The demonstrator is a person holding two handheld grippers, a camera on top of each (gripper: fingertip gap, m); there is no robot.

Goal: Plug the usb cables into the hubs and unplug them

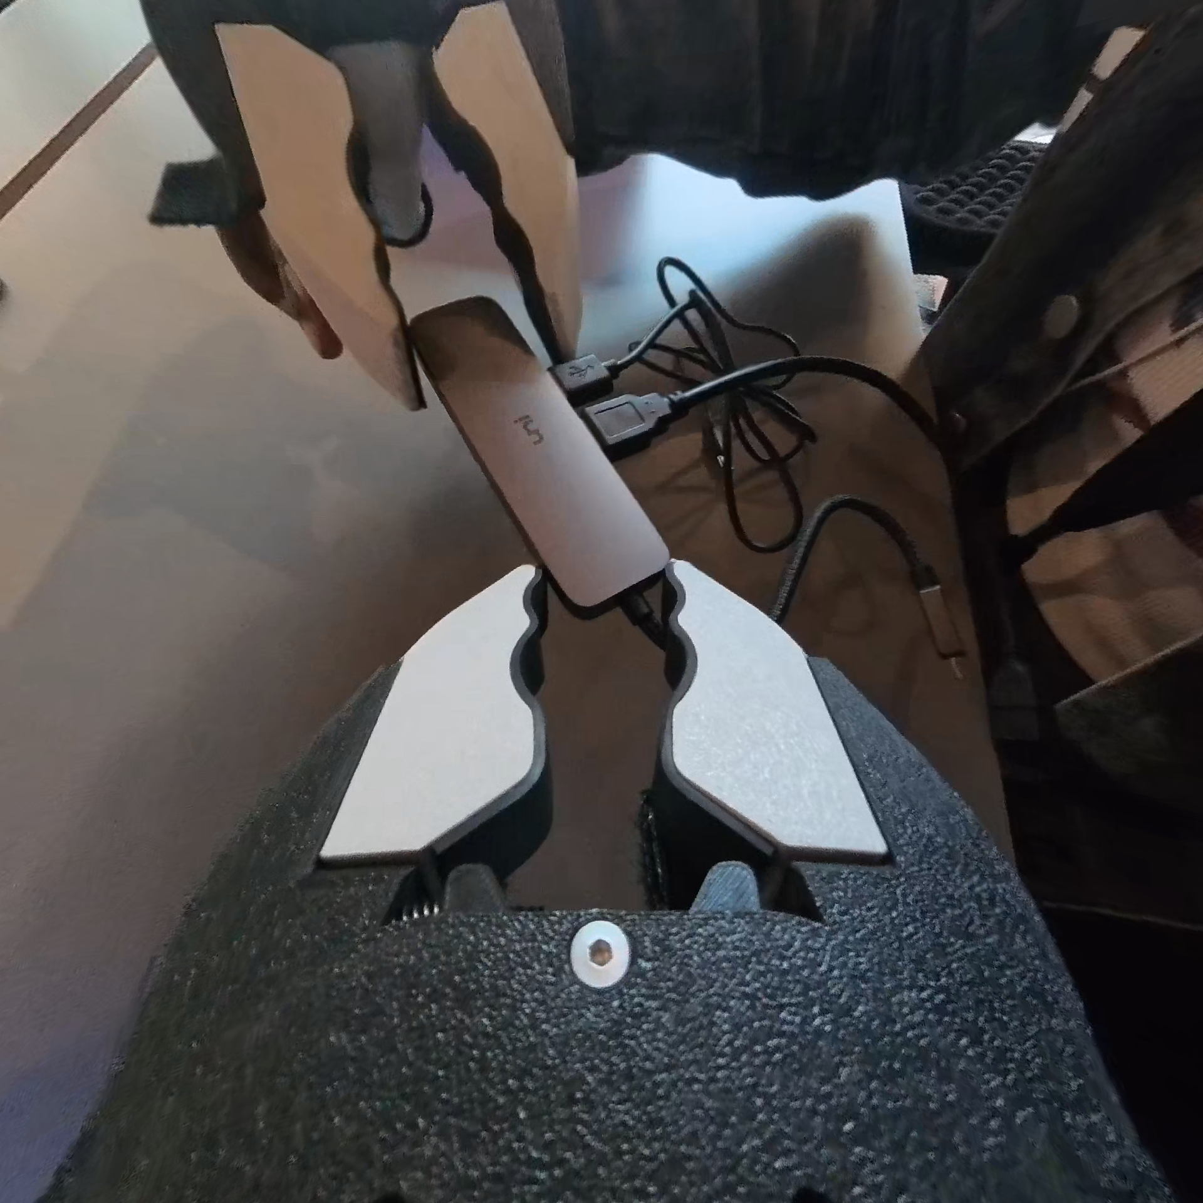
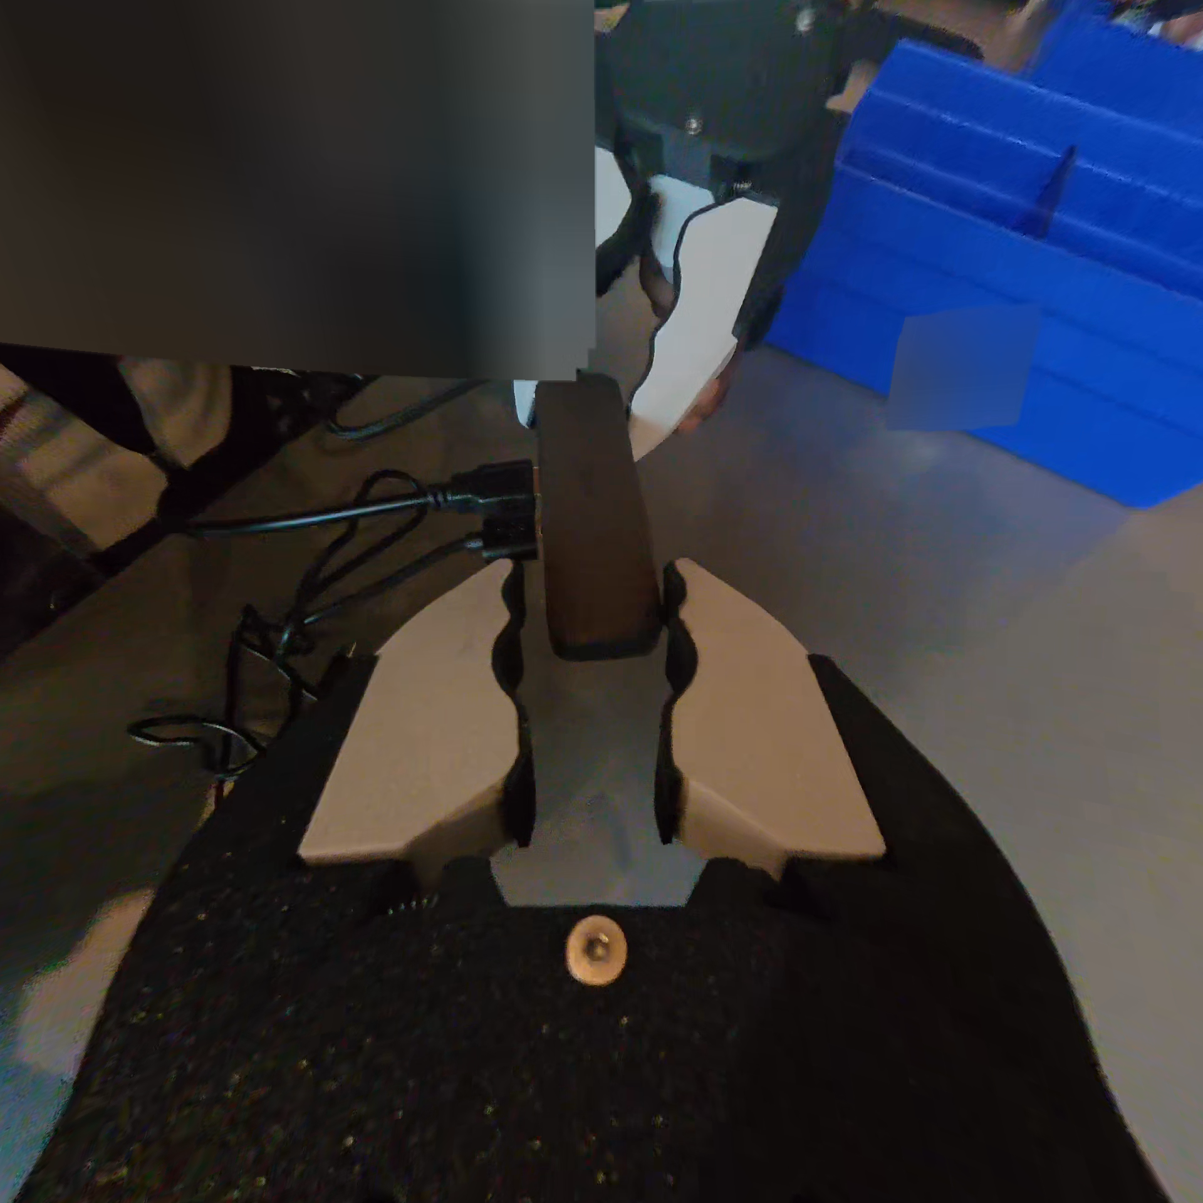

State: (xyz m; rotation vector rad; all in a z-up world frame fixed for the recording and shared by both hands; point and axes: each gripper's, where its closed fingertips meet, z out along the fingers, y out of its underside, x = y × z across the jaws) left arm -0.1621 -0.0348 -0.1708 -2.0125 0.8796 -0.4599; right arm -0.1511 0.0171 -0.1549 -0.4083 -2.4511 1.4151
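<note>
Blue bin point(image 2: 1015, 215) in right view only; hub point(image 1: 540, 449) seemingly double-gripped.

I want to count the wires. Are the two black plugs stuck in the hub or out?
In. Both black USB plugs sit against the silver hub's side, no gap showing; the right wrist view agrees.

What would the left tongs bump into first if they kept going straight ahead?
The silver hub. Its near end already sits between the left tongs, so they would slide along it and then probably meet the right tongs at its far end.
</note>
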